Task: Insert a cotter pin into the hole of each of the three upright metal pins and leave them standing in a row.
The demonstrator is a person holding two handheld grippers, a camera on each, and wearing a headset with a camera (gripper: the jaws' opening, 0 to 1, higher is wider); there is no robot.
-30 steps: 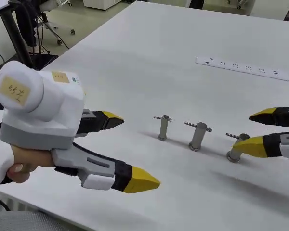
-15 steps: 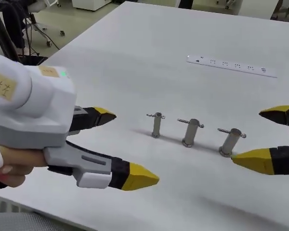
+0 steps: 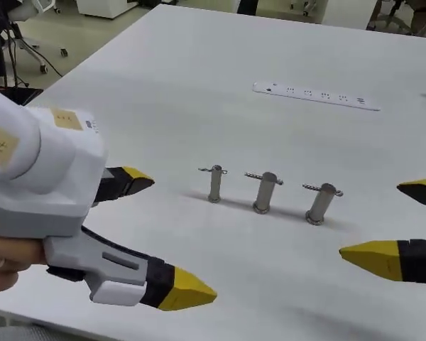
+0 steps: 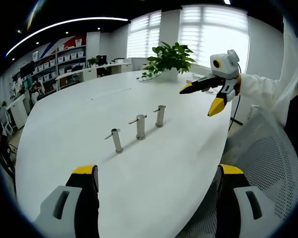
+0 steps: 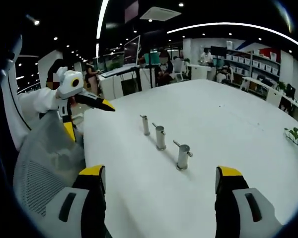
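Note:
Three short upright metal pins stand in a row on the white table: the left pin [image 3: 214,185], the middle pin [image 3: 263,192] and the right pin [image 3: 319,204]. Each has a thin cotter pin through its top. My left gripper [image 3: 163,234] is open, to the left of the row and nearer to me, holding nothing. On the other side my right gripper [image 3: 383,222] is open too, just right of the right pin and apart from it. The left gripper view has the row [image 4: 140,127] ahead of its wide jaws [image 4: 158,171]. The right gripper view does as well [image 5: 160,137], jaws apart [image 5: 161,171].
A white power strip [image 3: 316,96] lies farther back on the table. A potted plant [image 4: 170,59] stands at the far end. A mesh chair [image 4: 268,148] sits by the table's near edge. Desks and shelves fill the room behind.
My right gripper has drawn back from the right pin, which its lower jaw overlapped a second ago. The head camera has shifted, so the row sits further left. The pins stand unmoved.

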